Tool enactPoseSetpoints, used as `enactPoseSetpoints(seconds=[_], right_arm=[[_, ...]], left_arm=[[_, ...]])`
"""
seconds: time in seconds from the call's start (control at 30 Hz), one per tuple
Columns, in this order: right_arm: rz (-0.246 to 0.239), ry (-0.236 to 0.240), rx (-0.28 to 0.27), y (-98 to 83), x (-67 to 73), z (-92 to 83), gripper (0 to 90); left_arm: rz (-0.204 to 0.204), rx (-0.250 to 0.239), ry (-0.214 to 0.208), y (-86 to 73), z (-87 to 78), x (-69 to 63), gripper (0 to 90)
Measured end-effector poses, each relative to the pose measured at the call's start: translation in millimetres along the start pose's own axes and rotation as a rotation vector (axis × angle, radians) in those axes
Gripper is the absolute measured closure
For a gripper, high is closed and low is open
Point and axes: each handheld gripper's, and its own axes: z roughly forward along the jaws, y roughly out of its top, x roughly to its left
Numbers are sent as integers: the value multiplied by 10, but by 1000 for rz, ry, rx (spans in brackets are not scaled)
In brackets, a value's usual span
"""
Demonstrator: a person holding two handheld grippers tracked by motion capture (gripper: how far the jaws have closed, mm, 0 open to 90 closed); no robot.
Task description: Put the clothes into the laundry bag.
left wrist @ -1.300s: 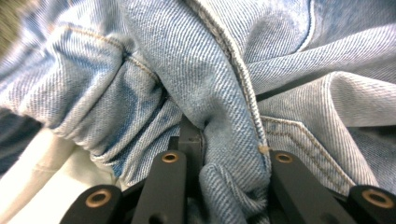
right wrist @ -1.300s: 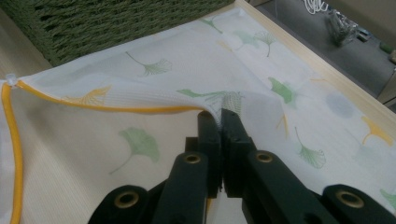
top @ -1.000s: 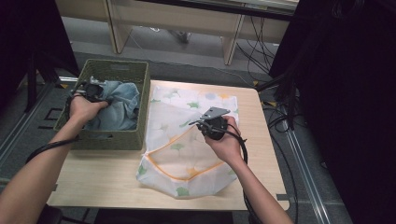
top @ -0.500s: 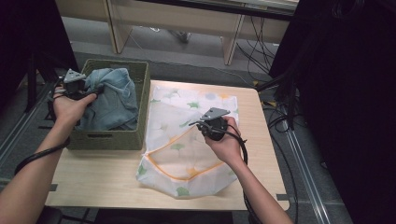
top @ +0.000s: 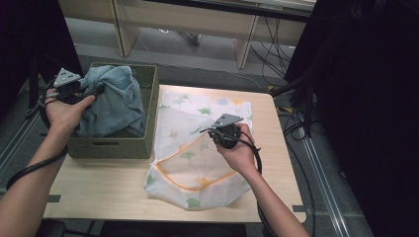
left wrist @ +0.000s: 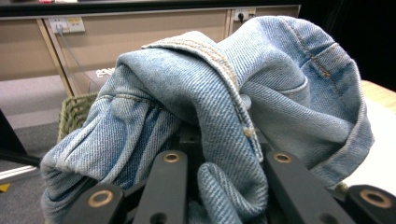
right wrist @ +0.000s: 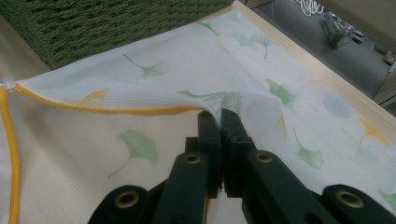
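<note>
Faded blue denim fills most of what I see from the left gripper view: the denim garment (left wrist: 243,107) is bunched up in thick folds, and my left hand-held gripper (left wrist: 219,182) has its two black jaws closed on a fold of it, with cloth pressed between them. In the high view, this left hand-held gripper (top: 74,91) is raised over the left edge of the green woven basket (top: 111,145), and the denim garment (top: 111,101) hangs from it, lifted partly out, with its lower part down inside the basket. The basket stands on the left part of the wooden tabletop (top: 99,192).

Just beside the basket, on its right, lies a white mesh laundry bag (top: 190,163) printed with green and yellow ginkgo leaves. It has an orange trim (right wrist: 116,110) along its opening. My right hand-held gripper (right wrist: 220,122) has its jaws pressed together on the upper layer of the bag, close to this trim, and it pulls the mesh up into a small peak. In the high view the right hand-held gripper (top: 217,133) is over the middle of the bag, and the bag's mouth is a little open toward the basket side.
</note>
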Motion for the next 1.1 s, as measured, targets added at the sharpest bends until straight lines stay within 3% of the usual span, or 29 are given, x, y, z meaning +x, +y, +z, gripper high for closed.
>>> enactPoseSetpoints(seconds=[0.5,0.6,0.63,0.73,0.77,1.1], right_arm=[[1,-1,-11,5,-14,-1,896],[5,3,-15,11,-16,-6,895],[34,0,-8,10,0,-17,896],[13,3,-19,14,-22,-15,896],[7,3,-23,16,-27,-14,896],[24,5,-31,24,-41,-34,895]], left_arm=[[20,-91,1,247,-164,-101,762],[27,-103,-3,273,-199,-139,762],[26,-106,-5,277,-211,-156,762],[26,-118,-15,291,-251,-195,762],[43,-130,-14,300,-261,-194,762],[38,-157,-44,335,-376,-285,762]])
